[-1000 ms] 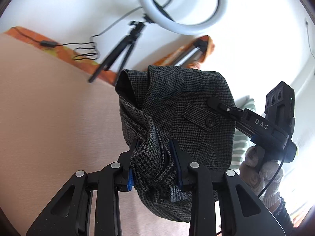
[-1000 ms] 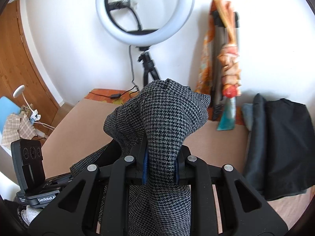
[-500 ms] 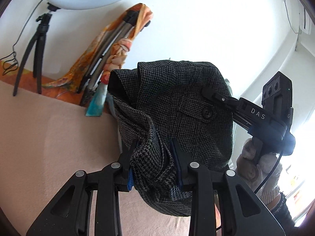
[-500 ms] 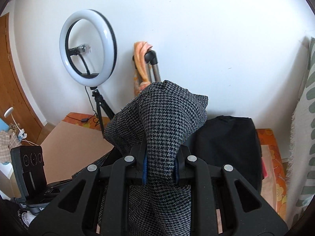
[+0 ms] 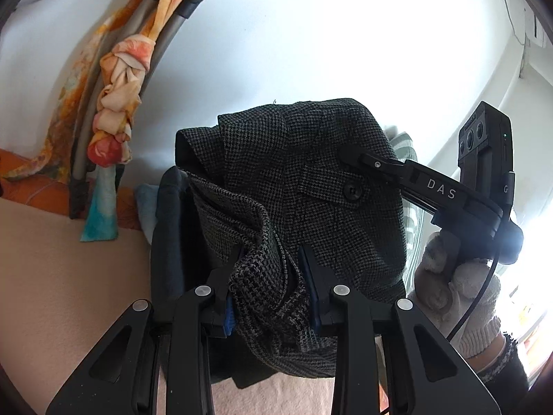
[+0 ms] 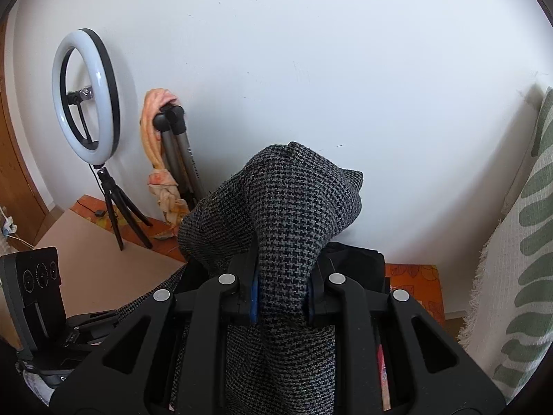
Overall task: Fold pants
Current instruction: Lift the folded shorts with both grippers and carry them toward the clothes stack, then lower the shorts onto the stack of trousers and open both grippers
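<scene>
Both tools are pinching grey checked pants (image 5: 311, 186) — left tool (image 5: 269, 290), right tool (image 6: 281, 294) — above a beige surface (image 5: 69, 276) by a white wall (image 6: 311, 69); a ring light (image 6: 86, 98) is glowing.

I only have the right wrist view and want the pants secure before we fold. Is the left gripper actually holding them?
Observer: Yes. The left gripper is shut on a bunched fold of the pants.
Operator: Where on the garment is my right gripper pinching?
Observer: The right gripper grips just above a pocket flap with a black button.
Operator: Anything next to the dark pile behind them?
Observer: A pale blue cloth lies right beside it, on the side toward the folded tripod.
</scene>
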### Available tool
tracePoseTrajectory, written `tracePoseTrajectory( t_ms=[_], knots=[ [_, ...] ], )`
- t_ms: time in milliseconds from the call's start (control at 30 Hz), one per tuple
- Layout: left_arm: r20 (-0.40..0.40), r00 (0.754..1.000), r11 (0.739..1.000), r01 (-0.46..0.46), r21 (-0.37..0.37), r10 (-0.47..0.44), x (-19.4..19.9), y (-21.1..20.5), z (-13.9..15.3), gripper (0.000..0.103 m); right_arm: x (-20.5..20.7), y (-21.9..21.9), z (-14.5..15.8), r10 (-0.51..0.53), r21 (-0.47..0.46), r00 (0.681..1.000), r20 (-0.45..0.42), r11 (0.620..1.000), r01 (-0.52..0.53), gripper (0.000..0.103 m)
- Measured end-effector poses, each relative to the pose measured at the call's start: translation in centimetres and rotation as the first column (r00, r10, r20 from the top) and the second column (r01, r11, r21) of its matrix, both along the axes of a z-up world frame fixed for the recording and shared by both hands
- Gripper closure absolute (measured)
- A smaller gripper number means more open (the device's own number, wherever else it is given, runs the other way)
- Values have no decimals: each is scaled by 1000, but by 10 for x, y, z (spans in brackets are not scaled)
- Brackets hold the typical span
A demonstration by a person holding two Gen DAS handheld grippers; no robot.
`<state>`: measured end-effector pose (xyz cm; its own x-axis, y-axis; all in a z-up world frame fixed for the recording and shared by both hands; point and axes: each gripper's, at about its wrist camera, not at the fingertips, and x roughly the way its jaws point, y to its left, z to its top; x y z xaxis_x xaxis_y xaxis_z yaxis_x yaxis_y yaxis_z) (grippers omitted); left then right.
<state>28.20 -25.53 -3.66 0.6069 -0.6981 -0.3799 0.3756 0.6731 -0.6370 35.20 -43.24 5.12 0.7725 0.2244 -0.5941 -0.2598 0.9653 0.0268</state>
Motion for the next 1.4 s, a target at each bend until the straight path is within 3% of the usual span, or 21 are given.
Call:
tracePoseTrajectory(
  t_ms=[267,433,533,600,633,867,1067,1233,1400],
  knots=[
    [-29,999,999,-16,46,17,14,-24,-37,74,43,-23,-40,29,-9,998,-62,1000,-30,83],
    [-15,1000,994,-10,112,11,15,-22,-46,74,64,-50,-75,-29,94,990,-139,995,43,80],
    [-44,999,993,3,121,2,14,-17,-49,71,76,-71,-89,-99,122,975,-199,985,125,67],
    [-75,997,994,2,110,7,14,-12,-53,69,80,-78,-94,-151,102,964,-221,979,177,48],
    [-82,997,994,-4,107,13,11,-4,-55,65,81,-79,-95,-180,76,959,-220,977,201,46],
    [-153,987,992,-33,121,51,7,7,-66,53,53,-73,-82,-265,-46,954,-139,964,261,38],
    [-123,990,986,-49,160,70,-7,22,-57,53,8,-65,-86,-288,-142,952,-108,952,272,38],
    [-93,993,981,-54,185,72,-13,26,-47,53,-22,-71,-109,-323,-180,940,-112,936,301,38],
    [-55,998,975,-18,222,31,-20,22,-35,53,-24,-86,-125,-358,-114,921,-151,932,344,38]
  ],
)
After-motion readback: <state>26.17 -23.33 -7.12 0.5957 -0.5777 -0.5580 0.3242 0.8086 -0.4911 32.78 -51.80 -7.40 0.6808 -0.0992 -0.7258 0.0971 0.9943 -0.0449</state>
